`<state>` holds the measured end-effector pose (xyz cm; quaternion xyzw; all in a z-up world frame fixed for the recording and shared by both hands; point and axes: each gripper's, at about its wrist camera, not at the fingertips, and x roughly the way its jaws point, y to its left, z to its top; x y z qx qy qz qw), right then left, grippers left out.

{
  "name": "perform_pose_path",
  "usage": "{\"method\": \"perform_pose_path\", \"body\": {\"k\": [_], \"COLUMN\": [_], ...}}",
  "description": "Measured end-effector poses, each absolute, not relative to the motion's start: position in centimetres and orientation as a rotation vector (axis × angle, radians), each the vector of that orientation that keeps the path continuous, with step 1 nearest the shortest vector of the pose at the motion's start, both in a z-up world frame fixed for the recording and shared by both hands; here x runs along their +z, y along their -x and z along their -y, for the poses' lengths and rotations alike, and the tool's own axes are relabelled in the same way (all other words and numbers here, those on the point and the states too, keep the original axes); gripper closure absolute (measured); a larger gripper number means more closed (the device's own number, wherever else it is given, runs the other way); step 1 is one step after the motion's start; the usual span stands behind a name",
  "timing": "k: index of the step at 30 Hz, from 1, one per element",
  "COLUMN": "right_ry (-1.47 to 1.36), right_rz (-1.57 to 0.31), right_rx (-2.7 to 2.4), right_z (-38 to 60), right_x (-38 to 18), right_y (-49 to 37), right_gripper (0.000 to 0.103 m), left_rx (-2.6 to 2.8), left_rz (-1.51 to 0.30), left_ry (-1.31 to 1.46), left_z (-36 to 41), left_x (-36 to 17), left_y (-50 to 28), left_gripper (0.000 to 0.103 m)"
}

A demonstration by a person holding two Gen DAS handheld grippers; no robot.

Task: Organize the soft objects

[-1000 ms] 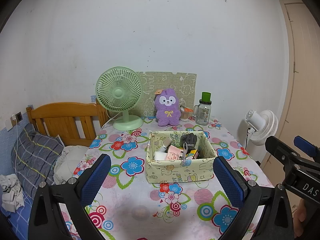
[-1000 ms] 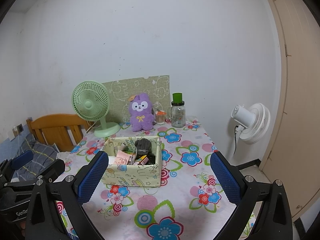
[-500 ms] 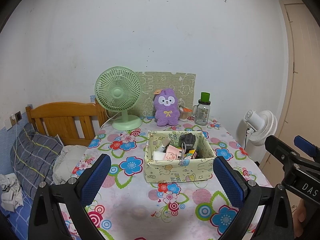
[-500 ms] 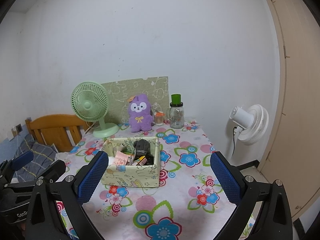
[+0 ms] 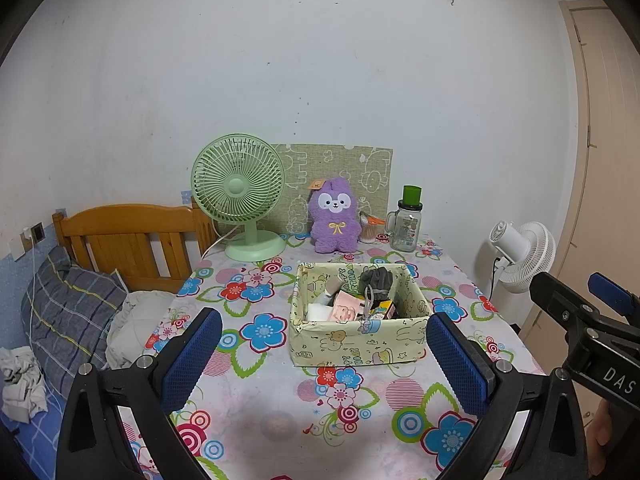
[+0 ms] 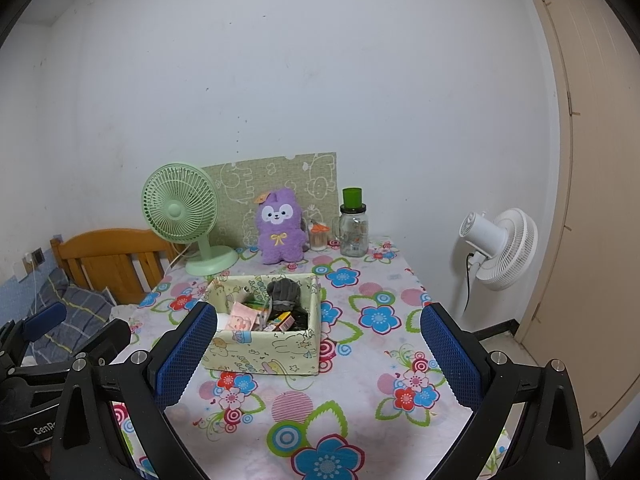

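Observation:
A purple plush toy [image 5: 334, 216] [image 6: 280, 226] sits upright at the back of the flowered table [image 5: 280, 420]. A pale yellow fabric box [image 5: 360, 340] [image 6: 264, 350] stands mid-table, holding a grey cloth item [image 5: 376, 280] [image 6: 284, 292], a pink packet [image 5: 346, 308] and other small items. My left gripper [image 5: 324, 360] is open and empty, near the table's front edge, short of the box. My right gripper [image 6: 318, 356] is open and empty, also in front of the box.
A green desk fan [image 5: 240, 196] and a glass jar with a green lid [image 5: 408, 220] stand at the back beside the plush. A patterned board [image 5: 340, 164] leans on the wall. A bed with wooden headboard [image 5: 128, 240] lies left; a white floor fan [image 5: 520, 256] stands right.
Both grippers have drawn back slightly from the table; the box and plush look a little farther away. Both stay open and empty.

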<state>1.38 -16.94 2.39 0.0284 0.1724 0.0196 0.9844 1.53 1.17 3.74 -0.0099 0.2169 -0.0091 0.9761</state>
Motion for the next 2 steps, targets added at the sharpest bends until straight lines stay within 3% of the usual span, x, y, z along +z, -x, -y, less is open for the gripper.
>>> {"method": "perform_pose_path", "body": {"k": [2], "right_ry": [-0.056], "right_rz": [-0.347], "right_rx": [0.039], "right_z": [16.93], "right_x": [2.38], "right_y": [-1.38], "right_gripper": [0.0], "left_rx": [-0.02], "left_rz": [-0.437], "left_ry": [0.02], "left_z": [-1.21], "left_x": [3.74], "left_y": [-1.52], "left_gripper": [0.0]}}
